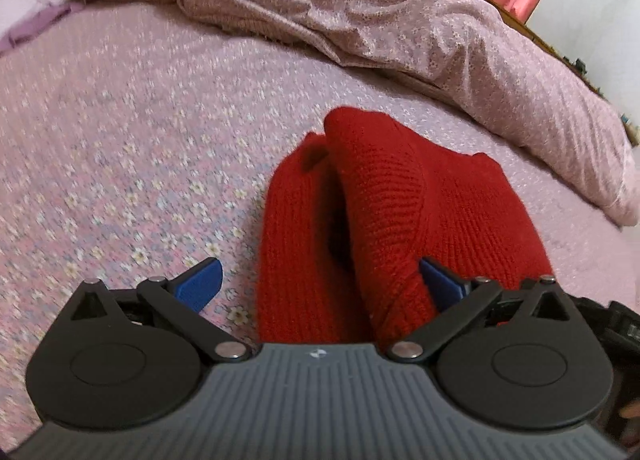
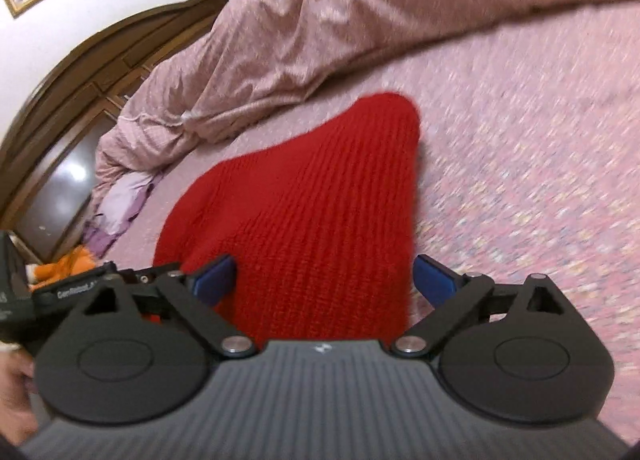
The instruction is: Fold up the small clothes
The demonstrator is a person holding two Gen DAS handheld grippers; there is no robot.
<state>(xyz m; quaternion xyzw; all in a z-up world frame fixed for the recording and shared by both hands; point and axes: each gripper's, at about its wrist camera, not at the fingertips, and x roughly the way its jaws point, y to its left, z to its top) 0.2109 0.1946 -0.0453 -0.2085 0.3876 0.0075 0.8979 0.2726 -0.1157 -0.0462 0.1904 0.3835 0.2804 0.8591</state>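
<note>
Both grippers, left [image 1: 320, 280] and right [image 2: 324, 278], hold jaws wide apart around the red knit garment [image 1: 400, 211]; "GenRobot" label partly readable.

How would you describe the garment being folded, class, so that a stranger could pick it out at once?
Start at the bed's pink flowered sheet, with the rumpled pink duvet heaped behind. In front of that heap lies the red knitted garment, just beyond both sets of jaws. It is the only bright red, ribbed-knit thing there.

At nine o'clock beside my right claw, a black device [image 2: 76, 284] reads "GenRobot"; further letters are too blurred.
</note>
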